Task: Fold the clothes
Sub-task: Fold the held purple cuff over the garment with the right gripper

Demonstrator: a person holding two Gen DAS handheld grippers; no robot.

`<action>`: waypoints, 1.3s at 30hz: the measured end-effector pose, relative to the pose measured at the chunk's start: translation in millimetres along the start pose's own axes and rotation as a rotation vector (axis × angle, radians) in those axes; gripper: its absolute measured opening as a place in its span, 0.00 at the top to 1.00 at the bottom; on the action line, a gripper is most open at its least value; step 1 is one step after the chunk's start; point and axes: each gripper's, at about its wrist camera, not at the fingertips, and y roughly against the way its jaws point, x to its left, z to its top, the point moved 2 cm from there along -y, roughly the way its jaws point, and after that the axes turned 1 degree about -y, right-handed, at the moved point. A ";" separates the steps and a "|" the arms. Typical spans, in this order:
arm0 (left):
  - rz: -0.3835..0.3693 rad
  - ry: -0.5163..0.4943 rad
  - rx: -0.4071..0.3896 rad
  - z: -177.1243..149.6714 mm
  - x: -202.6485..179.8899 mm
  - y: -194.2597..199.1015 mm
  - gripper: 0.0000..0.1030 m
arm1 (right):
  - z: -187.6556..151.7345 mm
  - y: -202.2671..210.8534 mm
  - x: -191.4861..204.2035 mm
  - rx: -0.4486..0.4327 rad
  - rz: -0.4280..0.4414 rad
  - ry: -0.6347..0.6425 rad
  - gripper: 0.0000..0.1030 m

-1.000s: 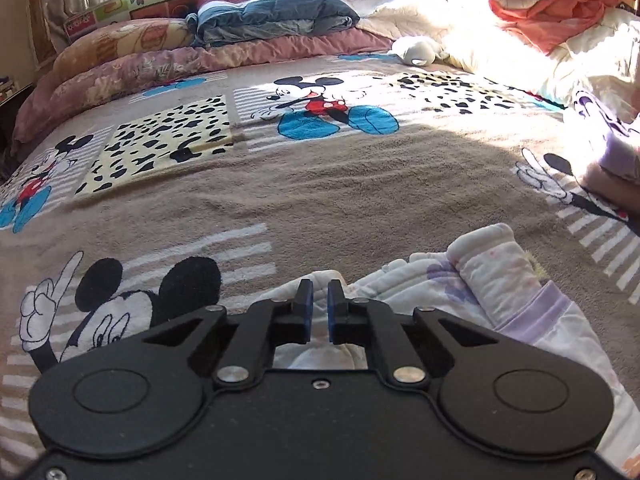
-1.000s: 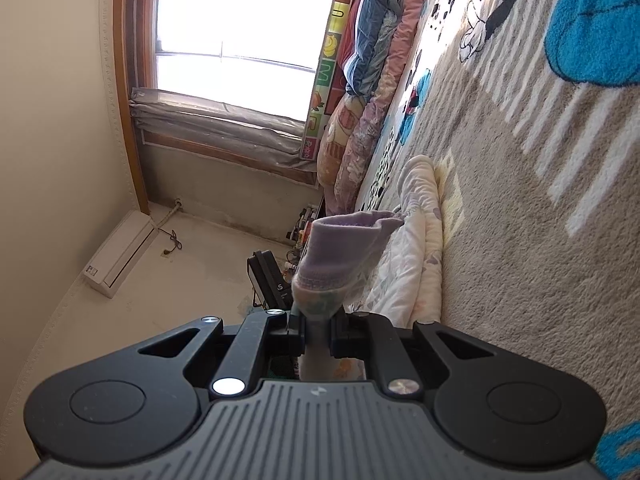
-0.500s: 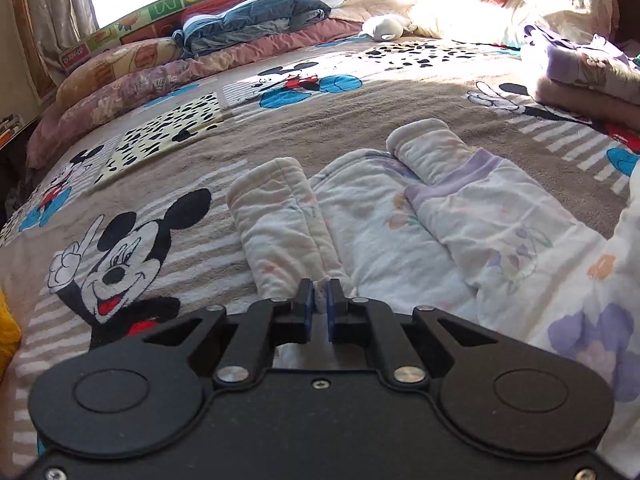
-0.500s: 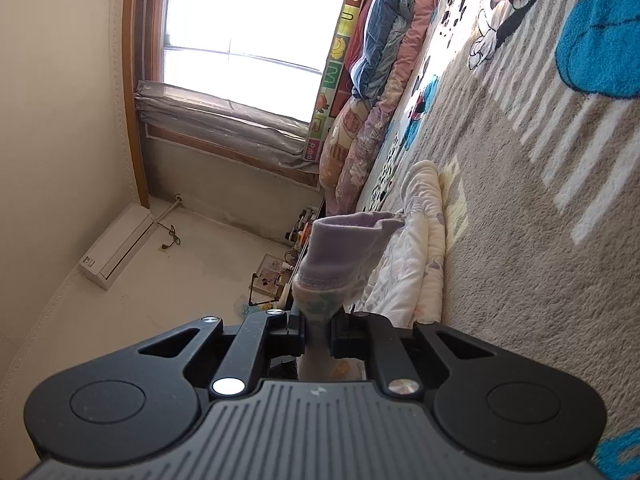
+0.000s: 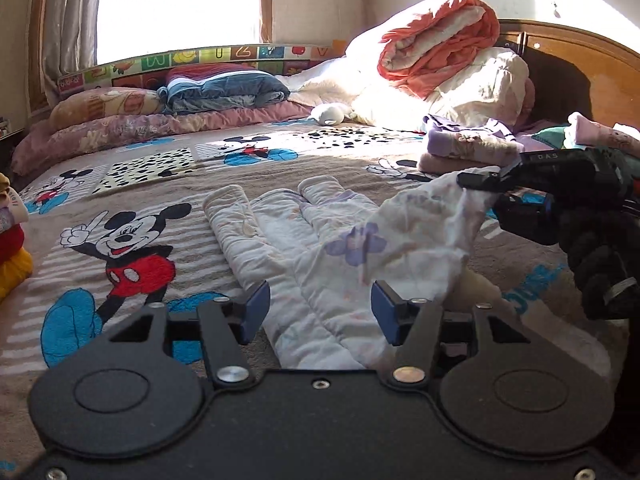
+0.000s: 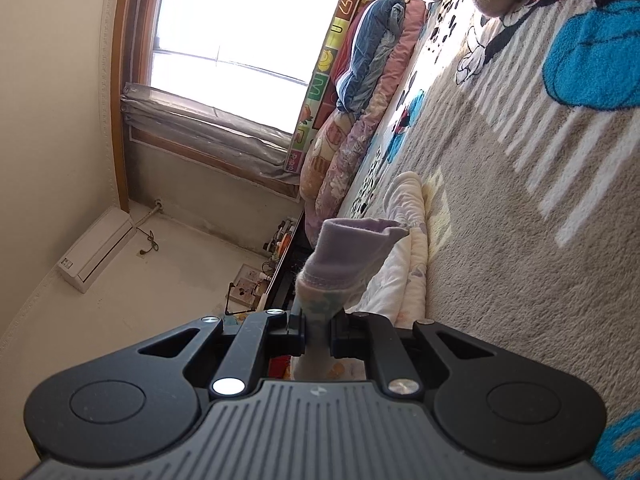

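Since a second ago the left gripper (image 5: pixel 320 312) has pulled back across the bed and let go: its blue pads, then pinched together on the pale garment (image 5: pixel 304 256), now stand apart and are opening, with cloth lying below the gap but not pressed by either pad. From the left wrist, the garment is a white padded piece with faint flowers and lilac trim, spread on the blanket (image 5: pixel 168 184) with its two narrow ends pointing toward the window (image 5: pixel 176 4); its near end is hidden behind the gripper's black body. Its right edge rises off the bed to the right gripper (image 5: pixel 480 181), which comes in from the right edge, pinching a fold of the cloth; the gloved hand behind it is cut off by the frame. A cartoon-mouse print covers the blanket, pillows (image 5: pixel 156 120) line the window side, rolled quilts (image 5: pixel 440 60) sit against a wooden headboard (image 5: pixel 580 76), and folded clothes (image 5: pixel 468 148) lie just in front of them. A stack at the left edge is only partly in view. From the right wrist, the picture is turned on its side, so the bed runs up the right. The right gripper (image 6: pixel 318 332) is nearly closed, clamped on a lilac-cuffed bit of the garment (image 6: pixel 344 256) that stands up from between the pads. More of the garment trails away over the blanket (image 6: pixel 520 220). Small things on a shelf below the window (image 6: pixel 244 28) are too small to make out.
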 end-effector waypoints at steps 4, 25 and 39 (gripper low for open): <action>-0.011 -0.152 0.017 -14.1 -20.5 -3.9 0.45 | 0.9 -4.1 15.2 -0.005 -0.051 0.022 0.88; -0.105 -0.140 0.141 -50.9 -30.5 -30.1 0.40 | 6.5 -69.9 100.6 0.048 -0.361 0.255 0.88; -0.318 0.263 0.136 -42.5 14.2 -24.6 0.32 | -21.1 -196.3 148.6 0.233 -0.512 0.490 0.88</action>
